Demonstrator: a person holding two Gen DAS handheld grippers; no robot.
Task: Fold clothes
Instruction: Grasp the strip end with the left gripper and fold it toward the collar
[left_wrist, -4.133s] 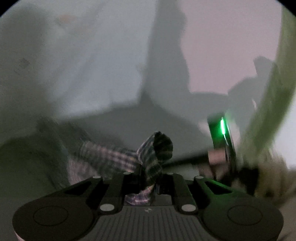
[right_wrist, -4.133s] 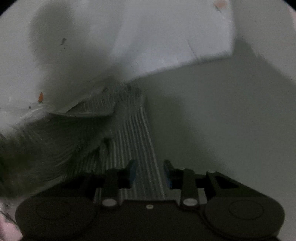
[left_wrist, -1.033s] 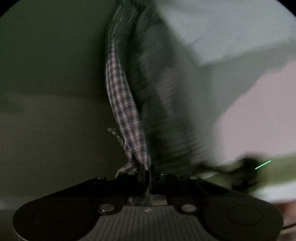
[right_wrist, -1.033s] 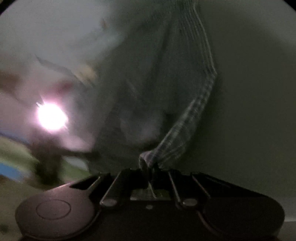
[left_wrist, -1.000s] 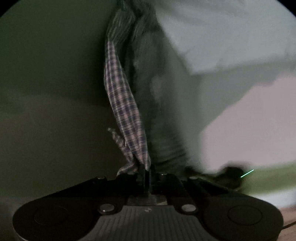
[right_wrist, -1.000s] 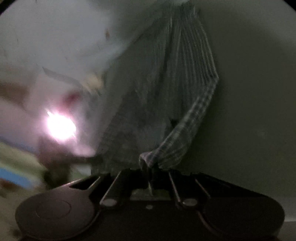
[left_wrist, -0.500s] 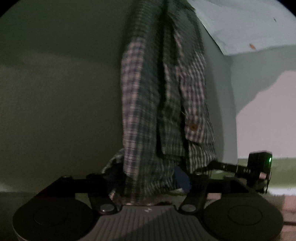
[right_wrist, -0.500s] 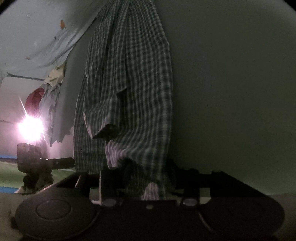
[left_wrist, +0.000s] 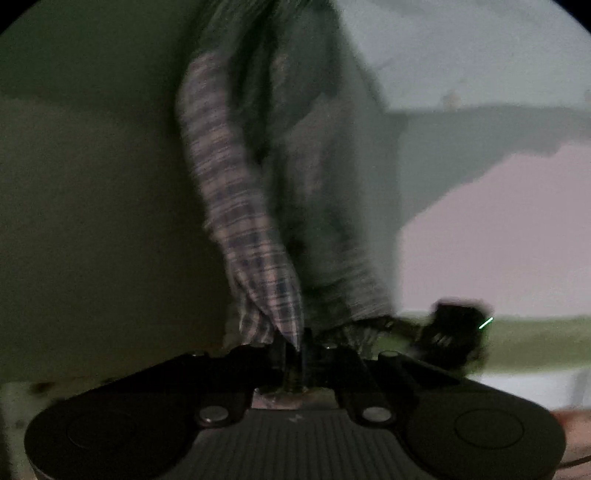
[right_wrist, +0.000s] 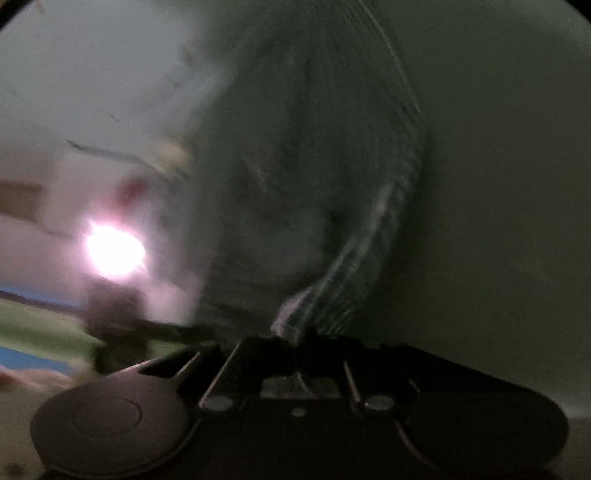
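A plaid shirt stretches away from the left gripper as a twisted strand, blurred by motion. The left gripper's jaws stand together, pinching an edge of the shirt. In the right wrist view the same shirt rises from the right gripper, whose jaws are likewise shut on a bunched fold. Most of the shirt's body is a grey blur in both views.
A dull green-grey surface lies under the shirt. A black device with a green light sits at the right on a green strip. A bright lamp glares at the left above a dark stand.
Half a second ago both grippers stood open with the shirt hanging wide between their fingers. Now both are shut on it, and the cloth is pulled into narrow strands again.
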